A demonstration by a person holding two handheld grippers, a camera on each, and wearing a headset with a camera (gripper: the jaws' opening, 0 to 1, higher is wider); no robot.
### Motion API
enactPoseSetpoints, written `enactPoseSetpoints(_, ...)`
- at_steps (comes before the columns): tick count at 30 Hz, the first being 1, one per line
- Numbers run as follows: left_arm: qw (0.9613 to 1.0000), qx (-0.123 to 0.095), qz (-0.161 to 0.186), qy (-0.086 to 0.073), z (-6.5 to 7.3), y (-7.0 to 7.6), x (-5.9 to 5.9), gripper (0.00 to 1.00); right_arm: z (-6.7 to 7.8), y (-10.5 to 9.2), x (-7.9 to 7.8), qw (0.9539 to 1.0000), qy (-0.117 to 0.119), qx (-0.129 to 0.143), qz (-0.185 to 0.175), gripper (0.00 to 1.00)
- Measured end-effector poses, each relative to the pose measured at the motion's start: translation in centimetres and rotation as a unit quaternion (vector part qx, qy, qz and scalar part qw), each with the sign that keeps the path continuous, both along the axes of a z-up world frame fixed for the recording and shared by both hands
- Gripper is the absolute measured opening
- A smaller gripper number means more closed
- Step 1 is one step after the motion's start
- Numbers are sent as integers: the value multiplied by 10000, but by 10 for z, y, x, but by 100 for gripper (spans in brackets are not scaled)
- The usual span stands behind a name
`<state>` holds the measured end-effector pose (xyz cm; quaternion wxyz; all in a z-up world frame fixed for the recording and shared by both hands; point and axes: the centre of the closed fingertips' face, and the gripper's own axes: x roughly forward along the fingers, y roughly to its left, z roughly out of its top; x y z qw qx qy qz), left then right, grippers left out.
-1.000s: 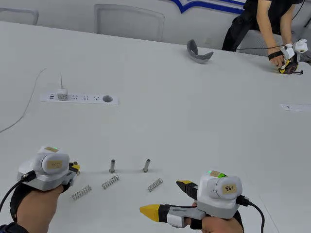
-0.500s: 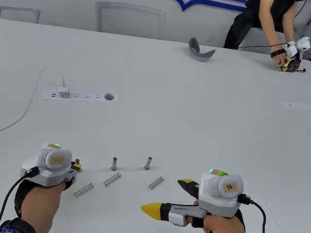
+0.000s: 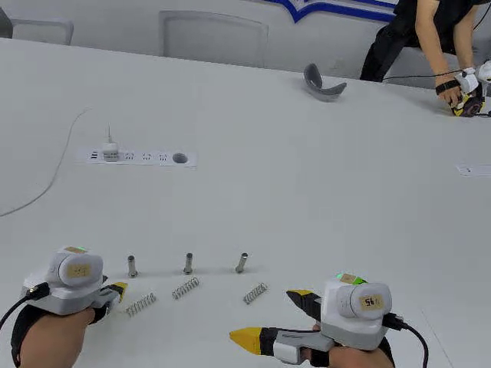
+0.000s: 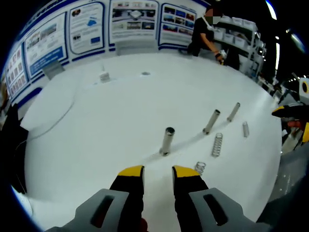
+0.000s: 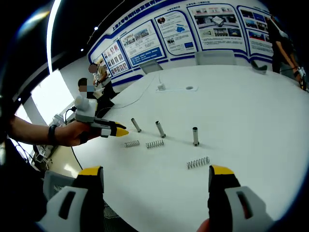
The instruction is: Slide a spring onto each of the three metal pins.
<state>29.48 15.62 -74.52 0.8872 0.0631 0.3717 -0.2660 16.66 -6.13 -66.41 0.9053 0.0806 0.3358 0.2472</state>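
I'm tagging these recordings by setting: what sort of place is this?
Probably a meeting or demo room in an office or lab: a large white table with a built-in power strip, chairs along its far edge, and information posters on the wall.

Your headset cam looks forward and down over the white table [image 3: 307, 192] from up high, your left gripper cam sits low and close at one end of the row of pins [image 4: 167, 140] and springs [image 4: 217, 144], and your right gripper cam eyes that same row from farther off.
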Motion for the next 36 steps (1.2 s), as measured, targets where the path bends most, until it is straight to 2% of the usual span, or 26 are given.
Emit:
enactPoseSetpoints(3,9997,-158,119,116,-1,4,-8,25,-1,2,-1,10000,9,-10,28,91)
enactPoseSetpoints(4,9989,-335,244,240,-1,4,-13,26,-1,2,-1,10000,15,-8,31,91)
enactPoseSetpoints(8,9993,-279,149,190,-1,9,-23,30,-2,3,-2,10000,35,-13,42,91)
enactPoseSetpoints(15,9992,-337,81,188,3,15,-35,32,-2,6,-2,10000,25,-12,76,91)
enactPoseSetpoints(18,9985,-480,146,203,8,17,-36,34,-3,8,-4,9999,40,-16,103,91)
enactPoseSetpoints(22,9983,-555,158,118,18,20,-38,36,-8,10,-8,9998,93,-61,160,91)
enactPoseSetpoints(26,9981,-609,115,70,26,23,-43,39,-9,11,-9,9998,112,-66,178,91)
enactPoseSetpoints(29,9975,-692,77,95,30,25,-49,42,-7,10,-9,9998,90,-75,168,91)
enactPoseSetpoints(36,9977,-665,-84,-57,41,28,-57,47,-5,9,-8,9998,53,-87,145,91)
